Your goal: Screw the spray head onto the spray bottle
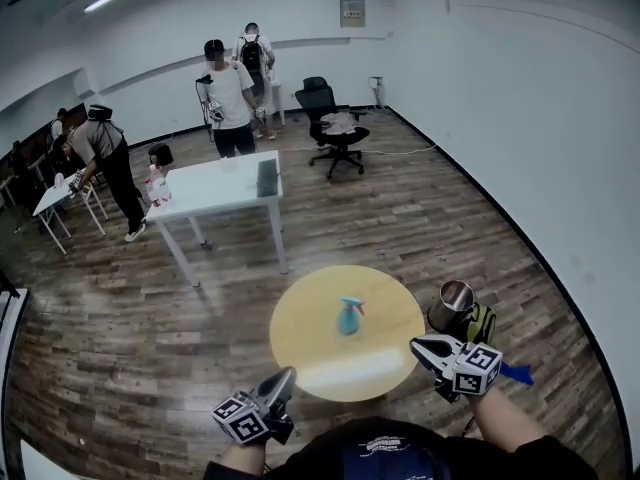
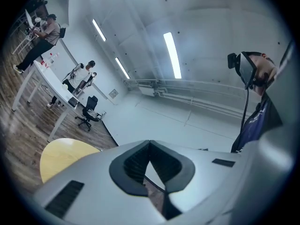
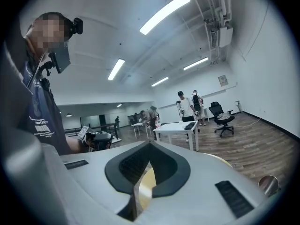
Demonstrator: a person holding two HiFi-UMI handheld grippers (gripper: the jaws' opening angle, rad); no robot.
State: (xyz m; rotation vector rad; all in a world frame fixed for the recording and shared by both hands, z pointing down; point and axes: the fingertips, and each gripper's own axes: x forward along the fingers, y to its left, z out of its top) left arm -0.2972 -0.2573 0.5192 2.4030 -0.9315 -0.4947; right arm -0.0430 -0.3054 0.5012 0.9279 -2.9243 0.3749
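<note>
A small teal spray bottle [image 1: 349, 317] stands upright near the middle of a round yellow table [image 1: 300, 338]. From here I cannot tell whether its spray head is a separate piece. My left gripper [image 1: 289, 372] hovers at the table's near left edge, jaws shut and empty. My right gripper [image 1: 414, 345] is at the table's near right edge, also shut with nothing in it. Both are well short of the bottle. In the left gripper view the closed jaws [image 2: 150, 143] point past the table [image 2: 61, 156]. The right gripper view shows its closed jaws [image 3: 150, 145], and the bottle is hidden there.
A shiny metal can [image 1: 452, 305] stands on the wooden floor right of the round table, close to my right gripper. Farther back are a white table [image 1: 215, 183], a black office chair [image 1: 335, 128] and several people. A white wall runs along the right.
</note>
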